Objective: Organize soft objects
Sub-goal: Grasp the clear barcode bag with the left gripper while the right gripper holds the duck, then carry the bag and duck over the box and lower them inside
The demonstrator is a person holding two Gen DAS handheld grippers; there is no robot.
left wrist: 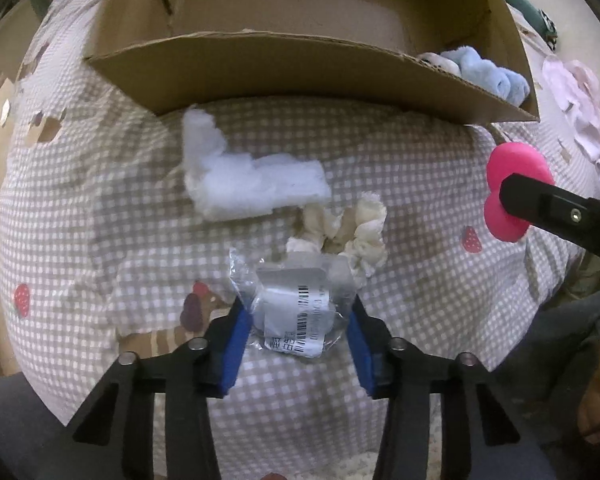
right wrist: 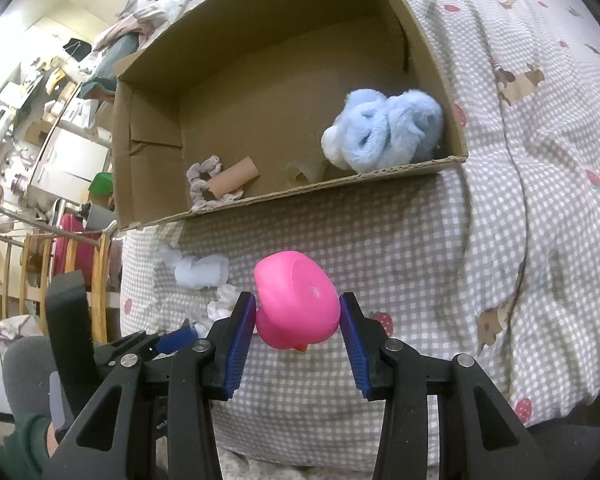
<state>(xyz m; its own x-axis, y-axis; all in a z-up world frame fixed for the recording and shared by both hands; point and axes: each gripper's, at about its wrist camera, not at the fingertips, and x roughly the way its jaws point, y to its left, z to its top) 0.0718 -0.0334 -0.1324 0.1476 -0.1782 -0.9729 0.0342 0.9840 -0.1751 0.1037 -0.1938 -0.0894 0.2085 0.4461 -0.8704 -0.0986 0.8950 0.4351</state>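
Observation:
My left gripper (left wrist: 298, 316) is shut on a clear plastic packet (left wrist: 296, 308) with a barcode label, just above the checked bedspread (left wrist: 100, 208). Beyond it lie a cream scrunchie (left wrist: 350, 232) and a white wad of stuffing (left wrist: 248, 176). My right gripper (right wrist: 298, 320) is shut on a pink rubber duck (right wrist: 296, 304), held above the bed in front of the cardboard box (right wrist: 260, 204). The duck also shows in the left wrist view (left wrist: 512, 184). Inside the box lie a blue plush toy (right wrist: 384, 132), a grey scrunchie (right wrist: 202, 184) and a cardboard tube (right wrist: 234, 182).
The box (left wrist: 260, 68) stands on the bed with its open side up, its near wall low. Pink clothing (left wrist: 580, 112) lies at the right of the bed. A wooden rack (right wrist: 40, 264) and cluttered shelves stand off the bed's left side.

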